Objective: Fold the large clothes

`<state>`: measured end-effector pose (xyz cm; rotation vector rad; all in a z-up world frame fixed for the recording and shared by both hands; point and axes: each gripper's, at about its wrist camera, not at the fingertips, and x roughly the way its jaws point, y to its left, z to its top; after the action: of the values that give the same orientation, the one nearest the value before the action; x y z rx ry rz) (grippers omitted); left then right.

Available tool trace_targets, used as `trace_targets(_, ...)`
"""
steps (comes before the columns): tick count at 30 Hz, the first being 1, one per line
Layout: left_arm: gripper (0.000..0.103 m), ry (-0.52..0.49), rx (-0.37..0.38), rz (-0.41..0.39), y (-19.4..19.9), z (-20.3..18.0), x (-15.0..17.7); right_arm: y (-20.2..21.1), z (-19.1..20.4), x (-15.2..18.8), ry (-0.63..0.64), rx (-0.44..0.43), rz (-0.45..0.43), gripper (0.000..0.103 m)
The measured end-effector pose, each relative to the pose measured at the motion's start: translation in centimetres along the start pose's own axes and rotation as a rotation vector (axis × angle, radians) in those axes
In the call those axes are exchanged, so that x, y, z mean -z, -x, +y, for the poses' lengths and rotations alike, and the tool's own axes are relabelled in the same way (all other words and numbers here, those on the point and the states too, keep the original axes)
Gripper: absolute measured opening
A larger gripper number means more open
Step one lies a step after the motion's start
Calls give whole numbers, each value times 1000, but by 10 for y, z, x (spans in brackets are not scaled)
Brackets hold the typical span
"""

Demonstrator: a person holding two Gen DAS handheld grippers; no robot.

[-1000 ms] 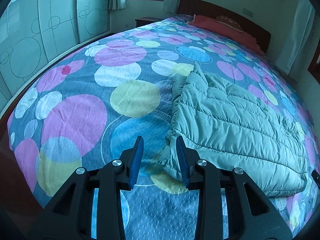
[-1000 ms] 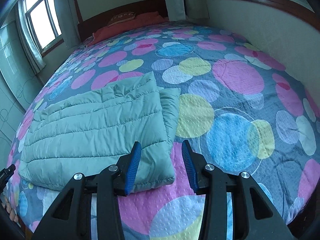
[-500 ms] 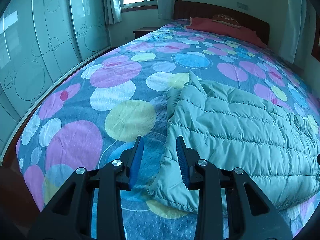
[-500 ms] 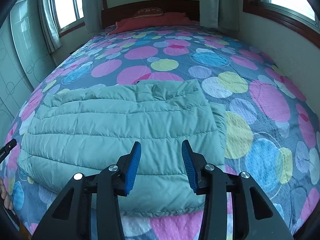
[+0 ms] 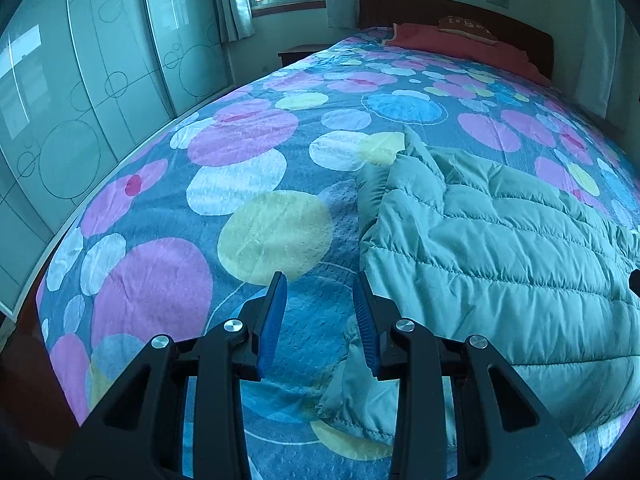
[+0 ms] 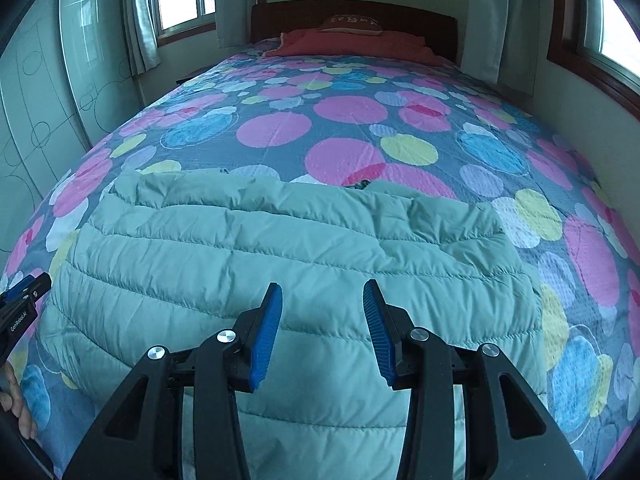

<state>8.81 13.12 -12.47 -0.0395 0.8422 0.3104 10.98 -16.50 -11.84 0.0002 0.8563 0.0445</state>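
Green puffer jacket (image 6: 296, 264) folded flat on the polka-dot bed (image 6: 348, 120). Left gripper (image 5: 320, 312) spread wide, nothing held, hanging by the jacket's corner. Right gripper (image 6: 322, 320) equally wide, also gripping nothing, hovering over the jacket's middle.

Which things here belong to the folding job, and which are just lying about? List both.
Part of the job:
- green padded jacket, lying flat on the bed
- left gripper, open, beside the jacket's edge
- right gripper, open, above the jacket

Just lying about:
- spotted bedspread
- red blanket at the headboard
- pillow on it
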Motion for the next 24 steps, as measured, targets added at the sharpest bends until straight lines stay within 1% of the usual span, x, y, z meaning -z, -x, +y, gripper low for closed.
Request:
trace_targets(5,34,0,-12,13,-6,3,2,-12,15,0,36,12,13,43)
trace_targets(11,34,-6,-22,27,-14,3,6,-39,23,17,65,35,77,43)
trace_targets(16,34,-18,-30,32,-18,1,8,-48,27,26,83,55,75,43)
trace_targets(24,36,-15,-33,45,-22,2,6,-49,28,28,90,60,69,43)
